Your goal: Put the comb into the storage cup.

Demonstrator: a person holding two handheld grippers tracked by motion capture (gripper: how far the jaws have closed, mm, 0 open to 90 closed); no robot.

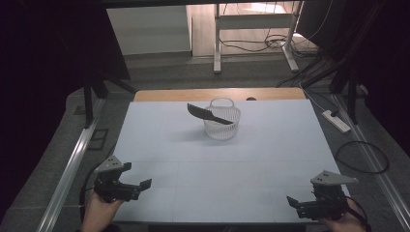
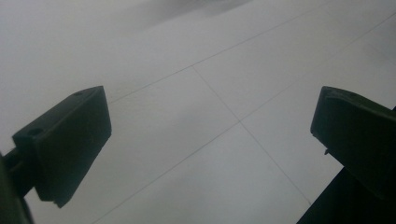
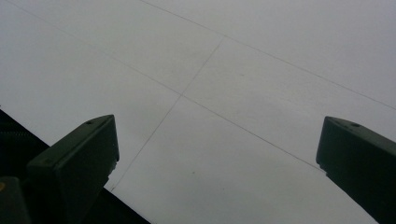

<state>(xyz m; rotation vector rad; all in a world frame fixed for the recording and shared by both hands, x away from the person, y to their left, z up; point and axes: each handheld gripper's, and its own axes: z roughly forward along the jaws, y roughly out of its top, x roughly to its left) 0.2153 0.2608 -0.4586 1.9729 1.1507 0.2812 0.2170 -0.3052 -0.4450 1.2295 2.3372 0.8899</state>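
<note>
Meanwhile, both the left gripper [image 1: 138,181] and right gripper [image 1: 296,205] hover empty with jaws spread at the white table's [image 1: 217,164] near corners, well apart from the white plastic basket [image 1: 222,122] holding 1 dark knife [image 1: 208,114] near its far edge.

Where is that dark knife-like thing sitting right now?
In the high view, the dark flat knife-shaped tool lies tilted across the rim of the white wire basket, at the far middle of the white table, well away from both grippers.

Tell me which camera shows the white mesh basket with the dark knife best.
The high view: the white mesh basket stands mid-table with the dark knife lying across its rim. Both gripper views face bare white table between open jaws.
</note>
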